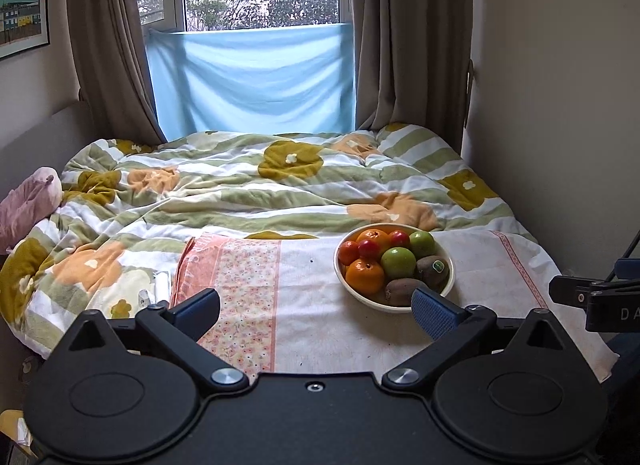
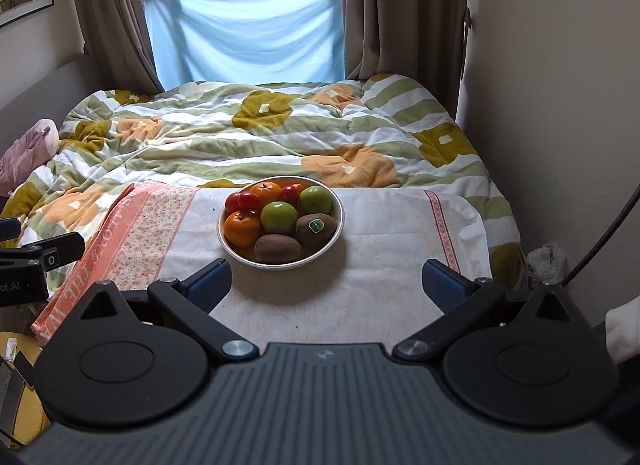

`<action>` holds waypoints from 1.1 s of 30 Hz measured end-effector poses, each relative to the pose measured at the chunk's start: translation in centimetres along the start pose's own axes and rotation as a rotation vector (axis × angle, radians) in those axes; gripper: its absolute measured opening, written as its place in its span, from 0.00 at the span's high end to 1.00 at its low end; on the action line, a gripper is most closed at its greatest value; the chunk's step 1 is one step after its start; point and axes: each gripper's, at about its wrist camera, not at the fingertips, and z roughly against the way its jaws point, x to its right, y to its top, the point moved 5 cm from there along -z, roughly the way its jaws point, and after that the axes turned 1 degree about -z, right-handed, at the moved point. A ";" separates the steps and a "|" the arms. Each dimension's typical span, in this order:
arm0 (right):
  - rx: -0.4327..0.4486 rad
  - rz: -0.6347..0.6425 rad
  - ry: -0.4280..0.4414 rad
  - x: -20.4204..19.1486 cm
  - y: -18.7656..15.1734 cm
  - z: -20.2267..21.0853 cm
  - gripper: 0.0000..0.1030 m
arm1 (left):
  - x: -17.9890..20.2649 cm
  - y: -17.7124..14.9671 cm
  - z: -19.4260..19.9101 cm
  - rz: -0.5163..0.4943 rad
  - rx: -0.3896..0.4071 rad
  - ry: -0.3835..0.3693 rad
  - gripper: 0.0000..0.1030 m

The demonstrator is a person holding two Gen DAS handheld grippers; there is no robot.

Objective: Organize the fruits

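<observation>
"THE WA" on orange cloth [image 2: 120, 237].

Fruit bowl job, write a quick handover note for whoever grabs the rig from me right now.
Left tool: open, empty, held short of the bowl, which sits ahead to its right.
Right tool: open, empty, facing the bowl almost head-on.
The white bowl stands on the pale cloth spread over the bed. In it: two oranges, two green apples, two kiwis, one bearing a sticker, and three small red fruits.
Done: nothing visible; all fruit is in the bowl, none on the cloth.
Left: all sorting. No other container is in view.
</observation>
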 end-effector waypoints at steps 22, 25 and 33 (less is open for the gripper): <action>-0.023 0.001 -0.011 -0.1 -0.2 -1.1 0.00 | -0.3 -0.2 -0.1 0.002 -0.010 0.005 0.00; -0.023 0.002 -0.011 -0.1 -0.2 -1.1 0.00 | -0.3 -0.2 -0.2 0.002 -0.013 0.003 0.00; -0.027 0.001 -0.013 -0.3 -0.1 -1.4 0.00 | -0.5 -0.2 -0.5 0.007 -0.020 0.001 0.00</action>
